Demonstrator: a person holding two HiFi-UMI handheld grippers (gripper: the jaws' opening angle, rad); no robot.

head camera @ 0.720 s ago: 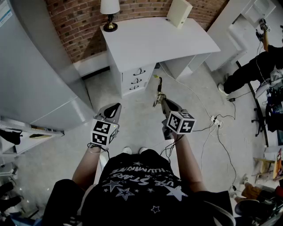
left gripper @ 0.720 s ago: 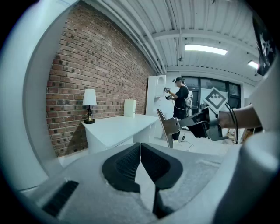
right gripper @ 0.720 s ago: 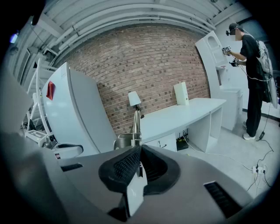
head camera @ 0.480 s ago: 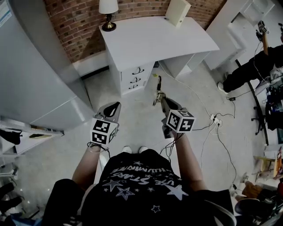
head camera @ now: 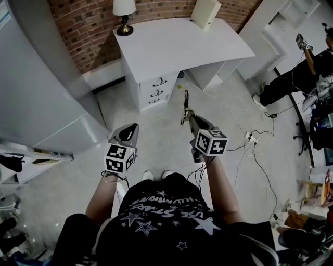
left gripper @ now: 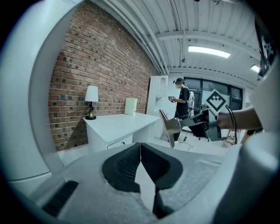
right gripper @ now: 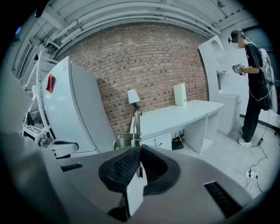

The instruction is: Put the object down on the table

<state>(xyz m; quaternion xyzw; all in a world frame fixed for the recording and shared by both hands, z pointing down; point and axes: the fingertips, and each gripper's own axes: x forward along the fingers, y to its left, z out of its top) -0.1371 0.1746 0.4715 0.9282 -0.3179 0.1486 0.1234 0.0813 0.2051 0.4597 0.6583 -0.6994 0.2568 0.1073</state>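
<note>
One white worktop stands against the brick wall. Both claws hang over the floor, short of it. Left claw: pinched together, empty. Right claw: clamped on metal tongs, held mid-air, pointing worktop-ward.

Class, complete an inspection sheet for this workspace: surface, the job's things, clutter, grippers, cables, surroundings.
Surface: white desk, mostly bare, ahead of the person.
Job's things: metal tongs, held in the air over the floor, not yet on the desk.
Clutter: lamp and white box at the desk's back edge.
Grippers: right gripper shut on the tongs; left gripper shut, empty.
Cables: power strip with leads on the floor, right side.
Surroundings: brick wall, white fridge, another person.
</note>
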